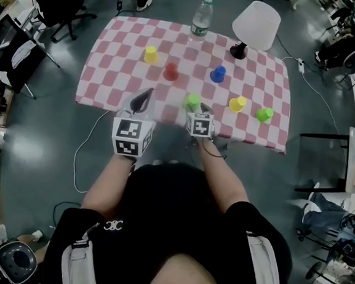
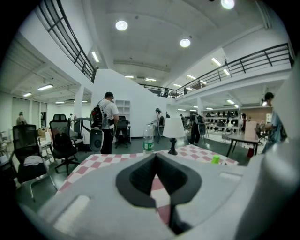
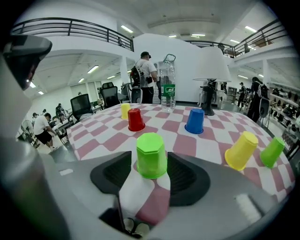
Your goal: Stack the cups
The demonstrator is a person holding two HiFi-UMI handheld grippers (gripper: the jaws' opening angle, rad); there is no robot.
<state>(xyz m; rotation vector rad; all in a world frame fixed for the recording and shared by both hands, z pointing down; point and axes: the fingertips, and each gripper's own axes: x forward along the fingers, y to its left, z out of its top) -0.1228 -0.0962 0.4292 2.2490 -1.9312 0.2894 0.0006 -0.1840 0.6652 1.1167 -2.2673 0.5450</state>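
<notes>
Clear plastic bottle (image 3: 168,86): green label, print too small to read. Bench (image 1: 108,83) under red/white checked cloth. Right gripper (image 3: 150,158): jaws apart w/ upside-down green cup (image 3: 151,154) standing between them. The cup is glossy plastic, tapered, faceted base up; pads prob. not pressing it. It stands near the bench front edge, w/ red cup (image 3: 136,120) & blue cup (image 3: 194,121) further back. Left gripper (image 2: 155,155): jaws closed tip to tip, empty. Marker cube (image 1: 131,137): b/w squares.
</notes>
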